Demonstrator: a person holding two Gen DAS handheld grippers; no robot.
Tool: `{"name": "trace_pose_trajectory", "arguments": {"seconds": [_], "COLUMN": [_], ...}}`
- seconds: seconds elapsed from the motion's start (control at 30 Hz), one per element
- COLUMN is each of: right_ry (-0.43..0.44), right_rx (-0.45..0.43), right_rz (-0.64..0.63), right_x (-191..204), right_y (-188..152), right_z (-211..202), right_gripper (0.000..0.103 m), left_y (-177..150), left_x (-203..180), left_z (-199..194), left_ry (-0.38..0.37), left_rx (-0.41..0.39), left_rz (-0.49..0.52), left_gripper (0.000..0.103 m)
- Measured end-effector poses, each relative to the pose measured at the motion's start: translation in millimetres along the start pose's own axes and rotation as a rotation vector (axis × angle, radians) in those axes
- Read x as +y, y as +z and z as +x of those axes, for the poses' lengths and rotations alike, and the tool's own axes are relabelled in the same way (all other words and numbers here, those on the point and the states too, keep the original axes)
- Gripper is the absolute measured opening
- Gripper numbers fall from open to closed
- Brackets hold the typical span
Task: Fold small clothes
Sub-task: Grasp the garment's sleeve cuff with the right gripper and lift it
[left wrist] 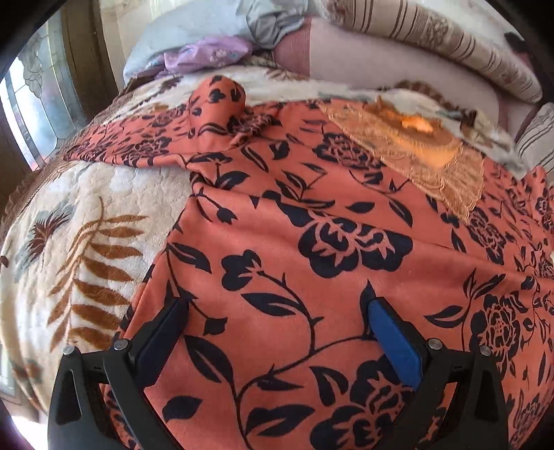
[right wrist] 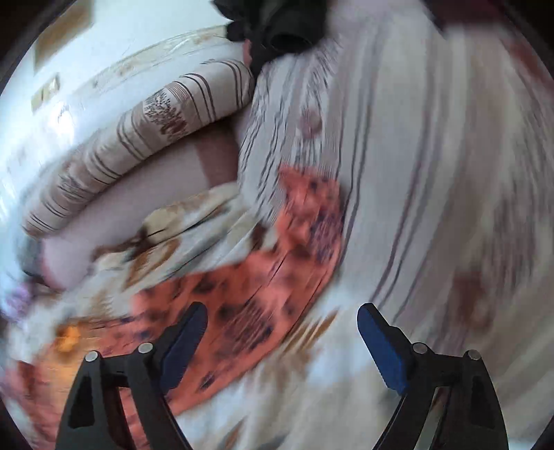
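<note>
The jaws of the left gripper (left wrist: pixel 277 308) are standing wide apart over the orange garment with dark flowers (left wrist: pixel 311 242), and nothing is lying between its two blue pads (left wrist: pixel 391 332) except the flat cloth under them; they are not pinching it. The gripper is pointing down at the near part of the garment, probably because the person is looking for a hem to take for the first fold. The jaws of the right gripper (right wrist: pixel 280 322) are also standing open, with nothing held. Its picture is blurred, so I cannot tell whether the pads are touching the cloth. It is hanging over one end of the same garment (right wrist: pixel 249 287), near the side of the bed where the striped bedding (right wrist: pixel 398 173) is lying, maybe to catch the opposite end.

The garment is lying spread on the cream blanket with brown leaves (left wrist: pixel 86 225), reaching from the near edge of the bed toward the far edge. One sleeve or corner of it is standing up in a bump near the far edge, so it is not yet smooth. A tan lace patch (left wrist: pixel 415 155) is showing on it toward the right.

I am counting two grippers, one orange garment, one lace patch, one leaf blanket. A lilac cloth (left wrist: pixel 204 55) and a pale grey one (left wrist: pixel 194 27) are piled at the far left corner of the bed.
</note>
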State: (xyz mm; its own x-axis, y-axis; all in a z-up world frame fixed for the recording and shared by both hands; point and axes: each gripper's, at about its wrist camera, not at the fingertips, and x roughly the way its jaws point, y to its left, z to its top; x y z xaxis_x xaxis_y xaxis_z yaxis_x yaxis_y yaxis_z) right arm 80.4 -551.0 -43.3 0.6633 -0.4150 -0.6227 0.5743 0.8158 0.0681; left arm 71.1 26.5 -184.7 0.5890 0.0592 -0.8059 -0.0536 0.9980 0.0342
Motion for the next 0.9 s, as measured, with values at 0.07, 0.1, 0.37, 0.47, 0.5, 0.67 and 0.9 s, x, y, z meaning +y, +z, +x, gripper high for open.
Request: {"name": "trace_pose_trajectory", "arguments": {"seconds": [0.07, 0.1, 0.37, 0.47, 0.5, 0.67, 0.9], "right_ry": [-0.09, -0.136, -0.339, -0.255, -0.205, 0.108, 0.594], "right_rx": [-0.022, -0.022, 0.166, 0.192, 0.183, 0.1, 0.007], "right_rz": [-0.139, -0.195, -0.282, -0.213, -0.185, -0.097, -0.062], "right_x": [12.3, 18.1, 15.0, 13.2, 15.5, 60.2, 203.8], "right_y": [28.8, 40.4, 65.5, 70.4, 74.4, 106.1, 118.2], "right_z": [27.0, 42.3, 143.3, 135.1, 123.0, 24.5, -139.6], "right_gripper": [0.084, 0.081, 0.02, 0.007, 0.007, 0.007, 0.007], "left_y": [-3.0, -3.0, -4.2, -5.4, -5.5, -5.9, -5.1], "left_x": [-5.4, -7.1, -7.5, -6.7, -6.1, -4.9, -1.9], "left_z": [-2.1, -1.8, 2.0, 1.5, 1.3, 0.2, -2.5], "left_ry": [0.003, 0.004, -0.004, -0.005, -0.007, -0.014, -0.044], "left_rx": [-0.018, -0.02, -0.059, -0.066, -0.069, -0.071, -0.065], "left_rz": [0.0, 0.001, -0.006, -0.004, -0.004, -0.008, -0.015], "left_gripper": [0.103, 0.103, 0.103, 0.103, 0.103, 0.103, 0.103]}}
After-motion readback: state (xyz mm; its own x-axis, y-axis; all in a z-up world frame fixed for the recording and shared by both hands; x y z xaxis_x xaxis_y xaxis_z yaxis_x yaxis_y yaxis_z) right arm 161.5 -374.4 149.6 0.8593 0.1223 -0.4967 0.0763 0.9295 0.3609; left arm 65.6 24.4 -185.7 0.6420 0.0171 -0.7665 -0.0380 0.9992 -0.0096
